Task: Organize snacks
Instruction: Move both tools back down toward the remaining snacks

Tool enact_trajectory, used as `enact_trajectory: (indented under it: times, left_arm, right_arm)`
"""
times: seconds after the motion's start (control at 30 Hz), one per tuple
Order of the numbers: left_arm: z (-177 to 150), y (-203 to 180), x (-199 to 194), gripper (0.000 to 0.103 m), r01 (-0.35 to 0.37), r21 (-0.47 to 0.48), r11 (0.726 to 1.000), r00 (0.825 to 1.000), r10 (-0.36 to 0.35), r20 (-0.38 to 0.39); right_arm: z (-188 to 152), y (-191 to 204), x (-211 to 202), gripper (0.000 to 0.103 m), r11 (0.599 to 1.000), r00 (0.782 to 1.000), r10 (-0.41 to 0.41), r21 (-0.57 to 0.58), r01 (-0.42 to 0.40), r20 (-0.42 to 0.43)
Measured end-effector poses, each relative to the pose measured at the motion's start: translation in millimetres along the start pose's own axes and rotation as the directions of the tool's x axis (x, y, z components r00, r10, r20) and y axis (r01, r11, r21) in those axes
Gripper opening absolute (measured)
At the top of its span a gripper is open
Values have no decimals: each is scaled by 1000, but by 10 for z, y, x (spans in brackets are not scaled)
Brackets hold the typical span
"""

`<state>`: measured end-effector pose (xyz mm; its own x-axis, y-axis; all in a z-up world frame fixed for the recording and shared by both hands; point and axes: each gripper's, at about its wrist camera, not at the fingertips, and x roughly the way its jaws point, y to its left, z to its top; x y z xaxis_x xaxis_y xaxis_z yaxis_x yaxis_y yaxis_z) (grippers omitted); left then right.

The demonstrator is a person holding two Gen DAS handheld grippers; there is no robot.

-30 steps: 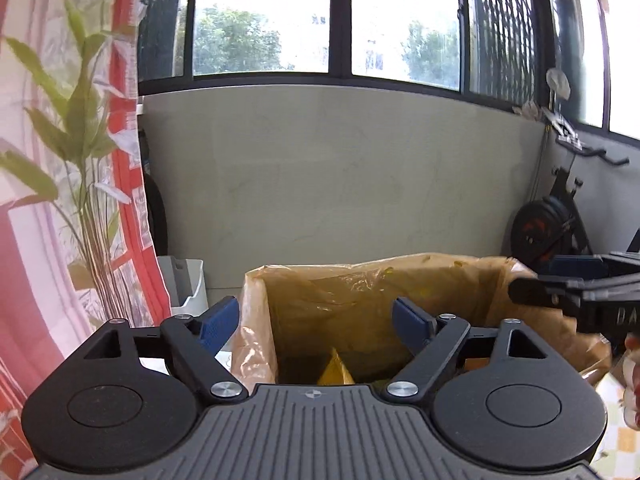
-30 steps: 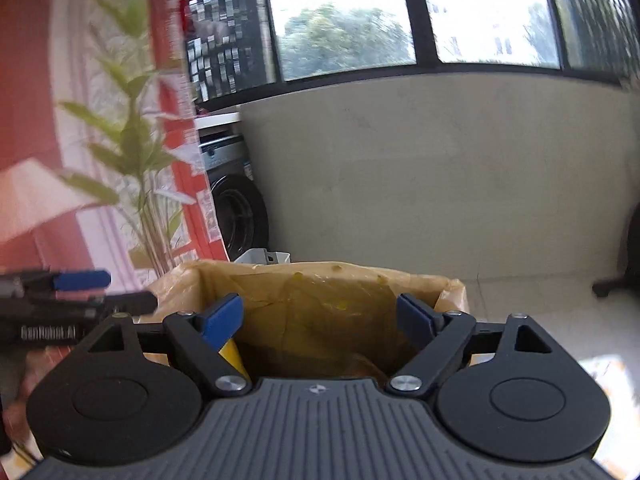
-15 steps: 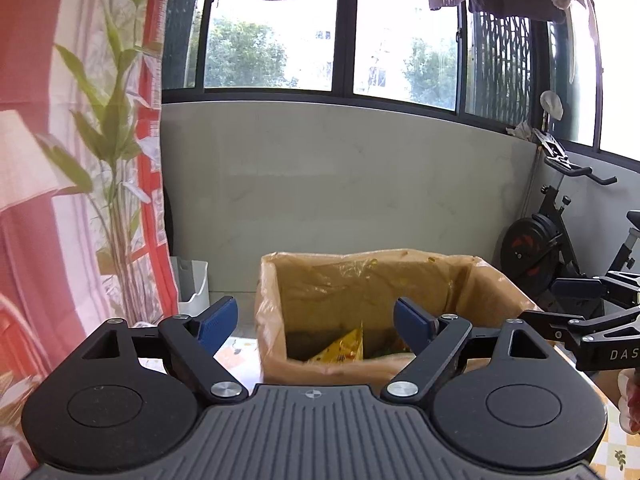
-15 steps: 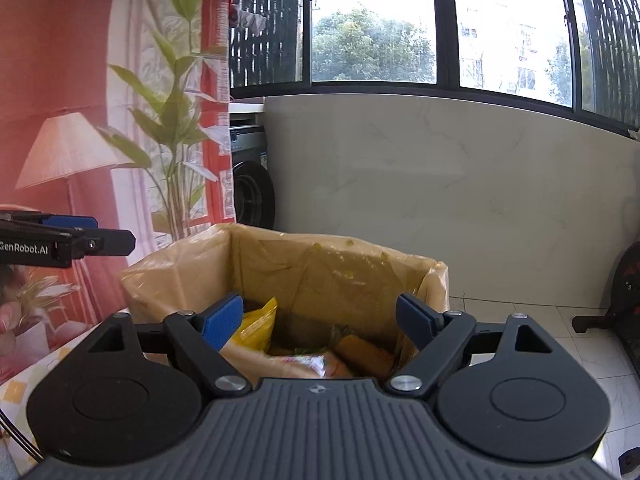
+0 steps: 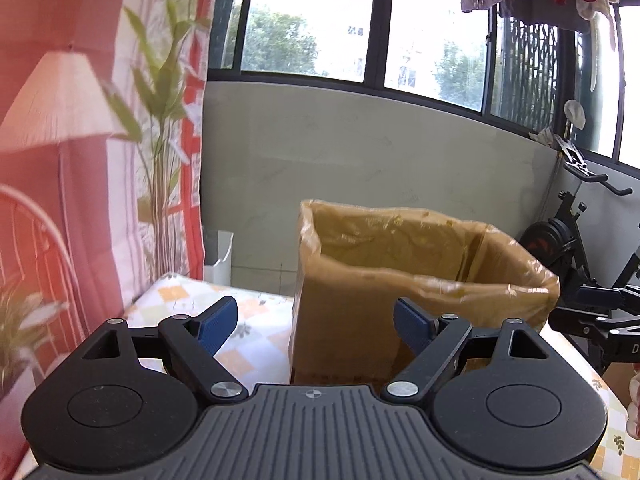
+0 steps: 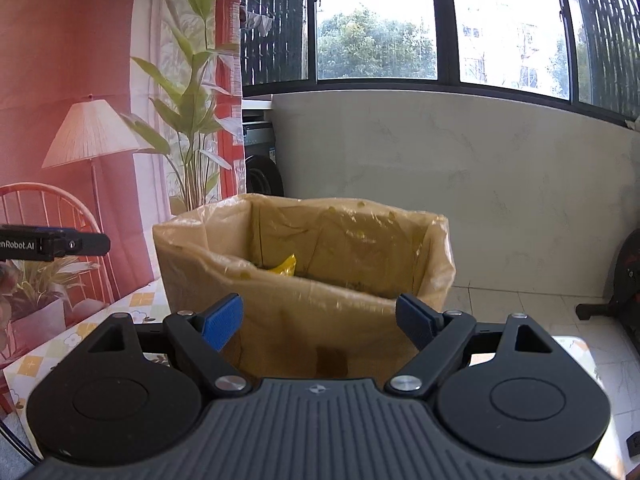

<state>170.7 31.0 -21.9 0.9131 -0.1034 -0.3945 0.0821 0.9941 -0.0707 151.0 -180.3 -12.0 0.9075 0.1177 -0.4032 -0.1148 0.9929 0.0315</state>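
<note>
While both claws hang spread and empty before the box (image 5: pixel 384 320), the sensible move, I judge, is to find loose snacks first, then approach low and square. Neither the left claw (image 5: pixel 316 326) nor the right claw (image 6: pixel 320 320) touches anything. That box stands on the checked bench (image 5: pixel 256 320), a tan cardboard carton lined with crinkled clear plastic; a yellow packet (image 6: pixel 284 266) peeks above its near wall.

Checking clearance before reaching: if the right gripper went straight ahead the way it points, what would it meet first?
Probably the near wall of the plastic-lined box, between the open right gripper fingers; depth is unclear.
</note>
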Motion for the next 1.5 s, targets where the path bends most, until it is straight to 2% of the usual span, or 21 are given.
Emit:
enact_trajectory:
  times: [0.47,0.9,1.07,1.23,1.5]
  left_arm:
    - [-595,-74,-27,87,-3,13,1000,999,4,-41]
    - [-978,-109,28,86,41,11,999,991,-39,-125]
    - [-1133,-134,64,86,67,1,998,983,-65,-171]
    - [-1275,-229,126,86,115,1,993,967,-112,-229]
    - [-1441,-348,252,85,163,5,987,940,-154,-306]
  right_arm:
    - [-589,21,-107,86,998,999,-27,59,28,-22]
    - [-1136,-51,-263,85,992,991,-78,91,88,-111]
    - [-1393,57,-283,85,992,977,-89,72,105,-193]
    - [-1653,135,-239,83,991,954,-113,40,129,-276]
    - [-1784,43,-213,74,984,944,-98,114,140,-315]
